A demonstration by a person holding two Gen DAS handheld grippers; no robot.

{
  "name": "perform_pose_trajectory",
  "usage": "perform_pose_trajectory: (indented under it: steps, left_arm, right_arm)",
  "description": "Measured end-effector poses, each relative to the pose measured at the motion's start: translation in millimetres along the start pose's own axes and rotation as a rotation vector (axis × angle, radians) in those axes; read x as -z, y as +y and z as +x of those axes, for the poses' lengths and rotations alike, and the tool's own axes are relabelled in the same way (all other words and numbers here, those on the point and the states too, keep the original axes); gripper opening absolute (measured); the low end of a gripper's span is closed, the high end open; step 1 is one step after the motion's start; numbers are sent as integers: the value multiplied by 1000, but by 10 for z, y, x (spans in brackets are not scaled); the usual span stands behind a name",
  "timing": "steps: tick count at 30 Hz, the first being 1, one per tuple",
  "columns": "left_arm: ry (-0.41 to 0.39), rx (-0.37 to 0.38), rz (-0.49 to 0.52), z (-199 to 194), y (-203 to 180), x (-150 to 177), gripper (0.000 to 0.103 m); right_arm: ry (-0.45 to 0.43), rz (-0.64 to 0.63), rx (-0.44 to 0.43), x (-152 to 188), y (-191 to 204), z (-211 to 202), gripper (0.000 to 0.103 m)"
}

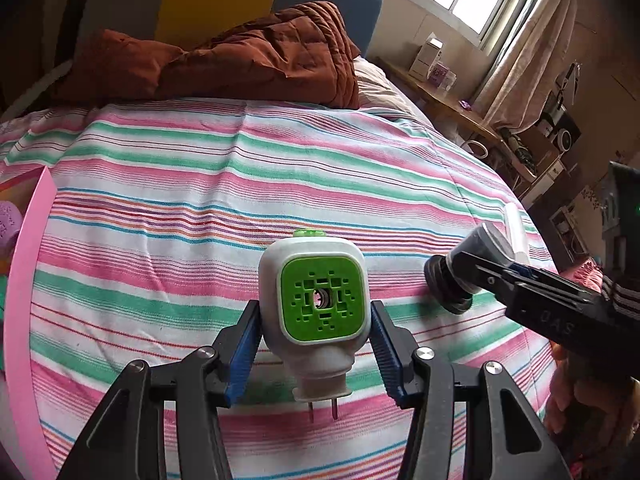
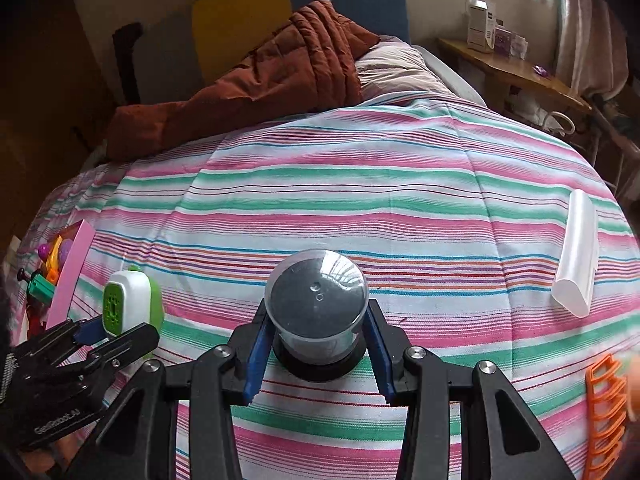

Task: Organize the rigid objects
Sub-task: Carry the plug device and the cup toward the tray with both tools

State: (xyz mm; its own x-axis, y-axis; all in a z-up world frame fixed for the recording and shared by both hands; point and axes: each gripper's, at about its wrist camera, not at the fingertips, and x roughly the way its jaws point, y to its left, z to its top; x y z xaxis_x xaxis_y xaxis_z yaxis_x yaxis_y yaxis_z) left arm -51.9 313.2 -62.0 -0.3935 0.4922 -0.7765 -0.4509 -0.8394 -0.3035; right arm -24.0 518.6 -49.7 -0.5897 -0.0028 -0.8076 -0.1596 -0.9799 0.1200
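Striped in pink, green and white, the bedspread [image 1: 200, 208] covers the bed I am working over, with a rust-brown quilt [image 1: 248, 56] heaped at its far end below a window. My left tongs [image 1: 316, 354] hold a white plug-in device [image 1: 316, 312] with a green perforated face; the blue pads sit against its sides and its two metal prongs point toward the camera. My right tongs [image 2: 318, 350] are clamped on a small round jar [image 2: 318, 308] with a clear domed lid and a black base, just above the bedspread. Both things sit near each other at the near end of the bed. Left of them stands a pink box [image 2: 70, 276] with small toys inside. Farther right lies a white plastic case [image 2: 576, 256], and an orange plastic rack [image 2: 604, 412] shows at the near right edge.
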Motion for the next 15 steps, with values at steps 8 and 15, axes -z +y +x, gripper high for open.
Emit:
perform_pose_trajectory:
  steps: [8,15]
  left_arm:
    - [-32,43,43,-403,44,115,53]
    - [-46,62,89,-721,150,244,53]
  right_arm:
    - [-11,-92,12,44,220,-10,44]
    - [-11,-134,16,77,302,13,44]
